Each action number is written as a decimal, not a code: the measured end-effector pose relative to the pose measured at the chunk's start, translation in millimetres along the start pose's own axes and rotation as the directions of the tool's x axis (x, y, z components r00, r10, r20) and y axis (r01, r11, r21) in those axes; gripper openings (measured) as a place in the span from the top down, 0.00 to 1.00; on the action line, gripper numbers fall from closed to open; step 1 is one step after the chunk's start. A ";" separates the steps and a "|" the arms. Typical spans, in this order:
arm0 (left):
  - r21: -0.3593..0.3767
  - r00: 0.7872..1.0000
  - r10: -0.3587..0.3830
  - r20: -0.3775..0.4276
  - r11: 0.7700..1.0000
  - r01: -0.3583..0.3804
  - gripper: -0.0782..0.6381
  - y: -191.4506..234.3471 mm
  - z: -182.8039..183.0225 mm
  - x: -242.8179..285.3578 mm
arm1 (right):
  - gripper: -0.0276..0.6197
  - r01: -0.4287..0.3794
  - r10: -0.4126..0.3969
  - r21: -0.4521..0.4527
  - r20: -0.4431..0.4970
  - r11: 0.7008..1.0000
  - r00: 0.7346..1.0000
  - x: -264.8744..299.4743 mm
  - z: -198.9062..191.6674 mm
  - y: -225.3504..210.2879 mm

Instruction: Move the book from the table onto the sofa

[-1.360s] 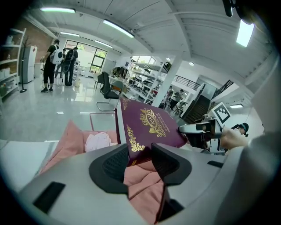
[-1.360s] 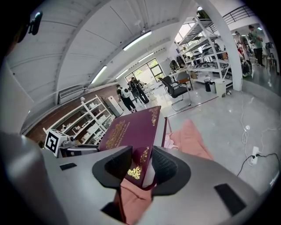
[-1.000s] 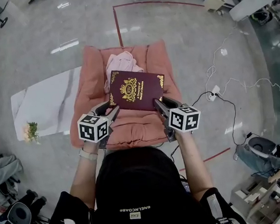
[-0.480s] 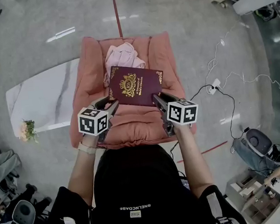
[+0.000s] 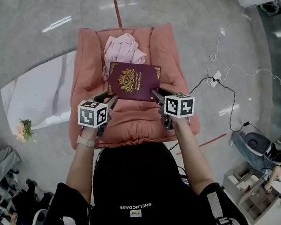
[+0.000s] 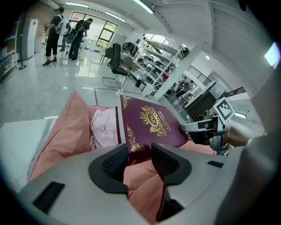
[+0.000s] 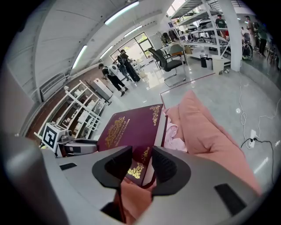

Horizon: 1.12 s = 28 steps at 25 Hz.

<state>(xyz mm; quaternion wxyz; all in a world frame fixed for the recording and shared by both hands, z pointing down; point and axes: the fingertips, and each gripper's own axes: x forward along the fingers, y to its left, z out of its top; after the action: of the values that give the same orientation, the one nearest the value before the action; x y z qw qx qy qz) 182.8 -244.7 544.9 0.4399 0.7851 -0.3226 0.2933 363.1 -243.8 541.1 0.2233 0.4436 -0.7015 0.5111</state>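
Note:
A thick maroon book point(image 5: 134, 80) with gold ornament is held flat above the seat of a salmon-pink sofa point(image 5: 131, 120). My left gripper point(image 5: 108, 98) is shut on the book's near-left corner point(image 6: 134, 147). My right gripper point(image 5: 154, 94) is shut on its near-right corner point(image 7: 139, 163). In the left gripper view the cover point(image 6: 151, 125) stretches away from the jaws, with the right gripper point(image 6: 206, 129) beyond it. In the right gripper view the left gripper point(image 7: 66, 143) shows past the cover point(image 7: 129, 129).
A pale pink cloth point(image 5: 122, 49) lies bunched against the sofa's back, just beyond the book. A white marble-look table point(image 5: 40, 97) stands left of the sofa, with a small flower bunch point(image 5: 24, 129) near its end. Cables and a power strip point(image 5: 215, 76) lie on the floor to the right.
Both grippers have lowered the book toward the sofa seat, keeping their hold. The sofa now fills more of the head view and the book sits nearer the pink cloth.

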 end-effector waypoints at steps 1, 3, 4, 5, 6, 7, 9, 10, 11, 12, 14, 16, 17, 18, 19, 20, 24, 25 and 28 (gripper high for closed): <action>0.000 1.000 0.001 -0.011 1.000 -0.001 0.66 3.1 -0.4 3.4 | 0.71 0.003 -0.003 0.007 -0.010 1.000 1.000 4.5 -0.8 -2.6; -0.002 0.999 0.000 -0.034 1.000 -0.001 0.66 8.5 -2.3 9.6 | 0.71 0.004 -0.003 0.025 -0.030 1.000 1.000 12.4 -2.8 -6.1; -0.006 0.999 0.000 -0.044 1.000 0.000 0.66 10.9 -3.1 12.1 | 0.71 0.005 -0.003 0.033 -0.040 0.999 0.999 15.9 -3.9 -7.9; -0.010 0.999 -0.001 -0.052 1.000 0.001 0.66 13.4 -3.3 14.4 | 0.71 0.006 -0.004 0.040 -0.048 0.999 0.999 19.5 -4.8 -9.9; -0.015 0.998 -0.001 -0.059 1.000 0.000 0.66 16.2 -3.1 17.1 | 0.71 0.007 -0.004 0.046 -0.056 0.999 0.998 23.2 -5.0 -11.7; -0.020 0.998 -0.001 -0.066 1.000 -0.001 0.66 19.7 -3.3 21.1 | 0.71 0.008 -0.004 0.051 -0.063 0.999 0.998 27.8 -4.9 -13.9; -0.034 0.997 -0.002 -0.083 0.999 -0.001 0.66 30.2 -5.8 34.1 | 0.71 0.016 -0.011 0.058 -0.080 0.998 0.997 42.6 -5.7 -22.5; -0.043 0.996 -0.004 -0.093 0.999 0.000 0.66 37.1 -8.2 42.2 | 0.71 0.025 -0.020 0.059 -0.091 0.998 0.996 51.8 -6.7 -28.3; -0.052 0.995 -0.007 -0.102 0.999 0.001 0.66 44.1 -11.1 49.6 | 0.71 0.035 -0.029 0.060 -0.104 0.998 0.994 60.5 -7.9 -33.2; -0.061 0.994 -0.008 -0.110 0.998 0.002 0.66 50.6 -14.1 55.9 | 0.71 0.042 -0.035 0.061 -0.116 0.997 0.993 68.1 -9.2 -36.5; -0.072 0.992 -0.009 -0.123 0.997 0.000 0.66 60.5 -19.4 65.5 | 0.71 0.049 -0.039 0.069 -0.137 0.996 0.990 80.4 -12.8 -41.8; -0.078 0.991 -0.008 -0.133 0.997 -0.003 0.66 65.9 -24.9 73.9 | 0.71 0.056 -0.043 0.078 -0.155 0.995 0.987 89.2 -18.3 -47.8; -0.081 0.990 -0.007 -0.139 0.997 -0.004 0.66 68.0 -28.1 77.8 | 0.71 0.060 -0.047 0.079 -0.164 0.995 0.985 92.8 -20.9 -50.6; -0.086 0.989 -0.008 -0.148 0.996 -0.004 0.66 70.4 -31.4 81.5 | 0.71 0.065 -0.050 0.079 -0.174 0.995 0.984 96.6 -23.2 -53.0; -0.093 0.988 -0.010 -0.156 0.996 -0.005 0.66 73.5 -34.7 85.2 | 0.71 0.069 -0.054 0.079 -0.183 0.994 0.982 100.8 -25.4 -55.2; -0.102 0.987 -0.012 -0.163 0.995 -0.005 0.66 77.3 -38.4 89.2 | 0.71 0.074 -0.057 0.080 -0.193 0.994 0.980 105.8 -28.0 -57.4; -0.127 0.980 -0.020 -0.197 0.992 -0.005 0.66 92.2 -55.8 104.2 | 0.71 0.090 -0.068 0.082 -0.236 0.993 0.969 125.3 -42.7 -65.9; -0.130 0.979 -0.021 -0.205 0.991 -0.006 0.66 94.8 -59.2 105.8 | 0.71 0.093 -0.069 0.085 -0.246 0.992 0.967 128.6 -46.1 -66.5; -0.148 0.972 -0.033 -0.231 0.989 -0.002 0.66 101.6 -68.5 113.5 | 0.71 0.100 -0.070 0.096 -0.280 0.990 0.957 138.4 -55.2 -69.6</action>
<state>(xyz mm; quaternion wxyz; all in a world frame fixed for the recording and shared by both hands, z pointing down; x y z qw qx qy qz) 163.4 -253.8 710.6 0.5336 0.7133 -0.2833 0.3553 344.5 -253.6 704.2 0.3161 0.4093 -0.6148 0.5955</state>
